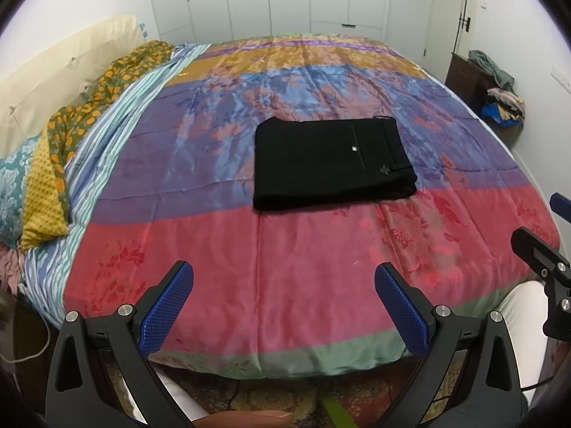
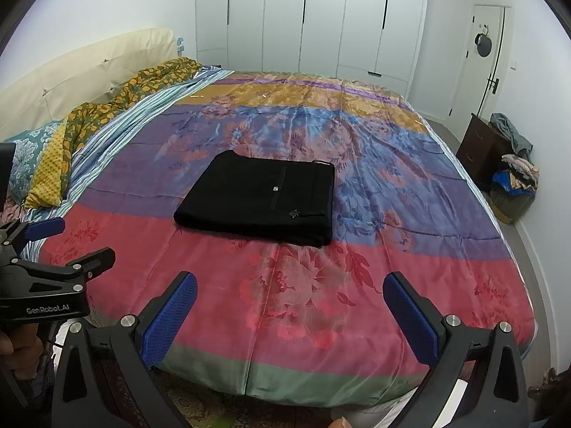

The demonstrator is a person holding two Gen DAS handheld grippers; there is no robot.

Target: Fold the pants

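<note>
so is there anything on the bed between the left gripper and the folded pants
Nothing lies there. In the left wrist view, only bare red bedspread stretches from the open left gripper to the folded black pants. The right wrist view shows the same.

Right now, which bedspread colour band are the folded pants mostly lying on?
The purple-blue band: the black pants sit on it, their near edge at the red band.

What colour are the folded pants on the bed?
Black pants, clearest in the right wrist view.

Only one marking reads: "GenRobot.AI", white lettering on the black body of the left gripper, at nine o'clock.
</note>
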